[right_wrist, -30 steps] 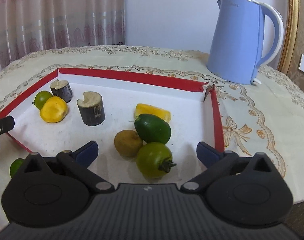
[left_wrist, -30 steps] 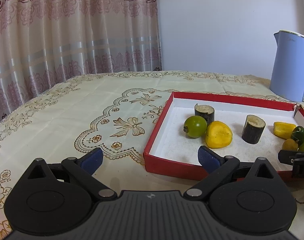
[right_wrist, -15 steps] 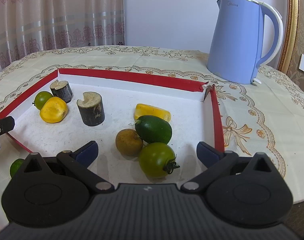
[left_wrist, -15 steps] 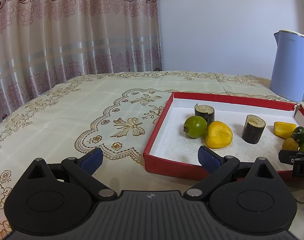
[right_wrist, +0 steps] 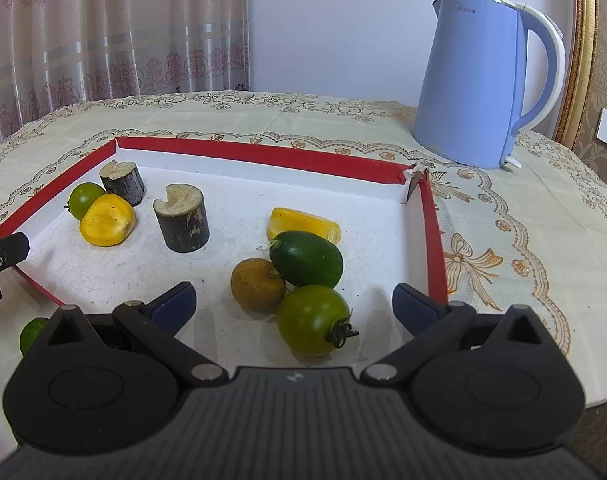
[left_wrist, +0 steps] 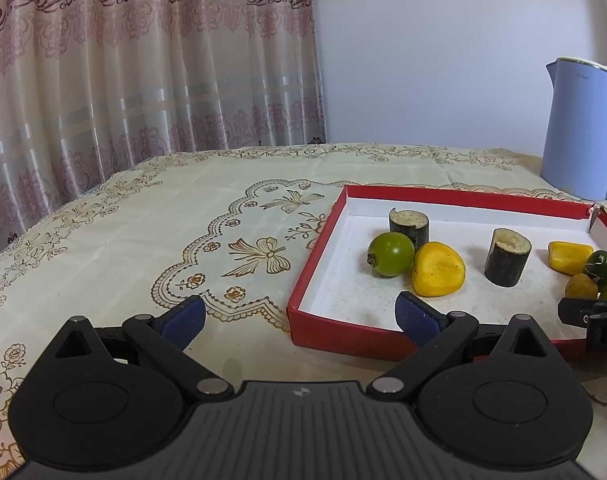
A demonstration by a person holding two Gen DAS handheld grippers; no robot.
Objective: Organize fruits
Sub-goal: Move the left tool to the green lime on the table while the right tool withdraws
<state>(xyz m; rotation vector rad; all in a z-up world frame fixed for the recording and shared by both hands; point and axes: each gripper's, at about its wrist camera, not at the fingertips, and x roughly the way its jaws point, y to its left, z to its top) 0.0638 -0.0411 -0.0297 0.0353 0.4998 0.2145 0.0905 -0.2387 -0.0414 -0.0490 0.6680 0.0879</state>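
Both jaws spread, empty — right gripper (right_wrist: 293, 300) over green tomato (right_wrist: 314, 320) in red tray (right_wrist: 433, 236); left gripper (left_wrist: 299, 318) idle at tray's 9 o'clock. Next: lower, clamp gently.

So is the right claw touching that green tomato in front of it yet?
Apart. The right wrist view shows the right claw open, the green tomato lying between its fingers with bare tray floor visible on both sides.

Your left gripper (left_wrist: 299, 314) and right gripper (right_wrist: 293, 300) look alike: a matte black ribbed body with a small pale logo at its centre, two round black discs, angled black link arms with silver pivot pins, triangular cut-outs, and fingers (left_wrist: 183, 317) capped in textured dark blue pads.
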